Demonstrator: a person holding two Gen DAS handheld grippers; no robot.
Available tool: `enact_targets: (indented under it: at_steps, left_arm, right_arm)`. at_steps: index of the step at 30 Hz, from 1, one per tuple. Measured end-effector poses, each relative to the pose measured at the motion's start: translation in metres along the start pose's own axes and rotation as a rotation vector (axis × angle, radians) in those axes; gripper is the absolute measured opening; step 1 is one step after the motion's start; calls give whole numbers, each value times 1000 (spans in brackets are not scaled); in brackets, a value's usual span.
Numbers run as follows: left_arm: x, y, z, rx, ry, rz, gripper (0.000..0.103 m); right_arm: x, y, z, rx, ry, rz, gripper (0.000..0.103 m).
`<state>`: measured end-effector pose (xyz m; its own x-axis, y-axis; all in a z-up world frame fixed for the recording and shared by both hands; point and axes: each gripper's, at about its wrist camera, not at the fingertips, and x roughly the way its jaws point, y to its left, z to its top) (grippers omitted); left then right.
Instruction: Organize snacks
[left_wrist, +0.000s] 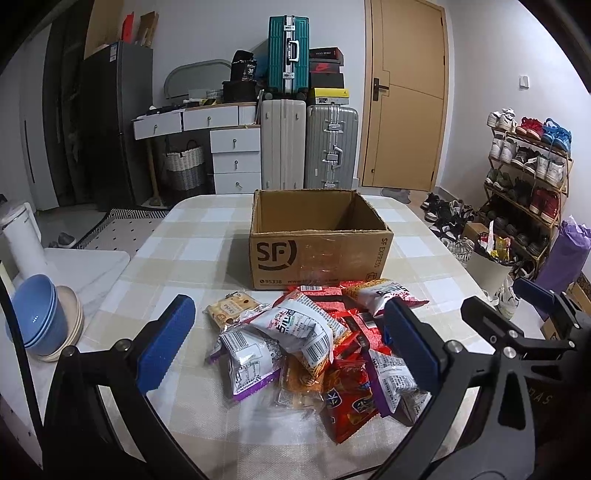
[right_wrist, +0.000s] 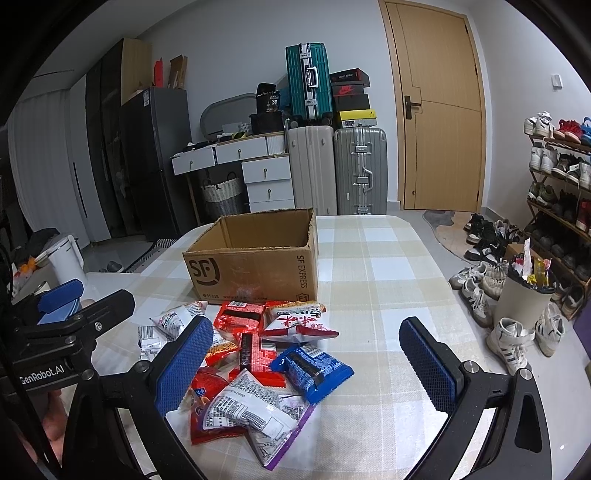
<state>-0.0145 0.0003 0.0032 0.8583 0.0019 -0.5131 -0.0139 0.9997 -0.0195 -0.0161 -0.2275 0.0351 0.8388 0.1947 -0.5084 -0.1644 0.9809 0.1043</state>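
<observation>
A heap of snack packets lies on the checked tablecloth in front of an open, empty cardboard box marked SF. In the right wrist view the heap includes red packets, a blue packet and white-and-purple packets, with the box behind it. My left gripper is open and empty, hovering over the heap's near side. My right gripper is open and empty, above the heap's right part. The right gripper also shows at the right edge of the left wrist view.
Stacked blue bowls and plates sit on a white side table at the left, with a white kettle. A full bin, shoes and a shoe rack stand on the floor right of the table. Suitcases and drawers line the far wall.
</observation>
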Motion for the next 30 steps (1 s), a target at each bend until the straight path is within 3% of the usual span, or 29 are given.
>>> enact_targets:
  at_steps: [30]
  left_arm:
    - [4,-2,-4,5,18,-1,102]
  right_arm:
    - [6,3,-3,-9,26,1,103]
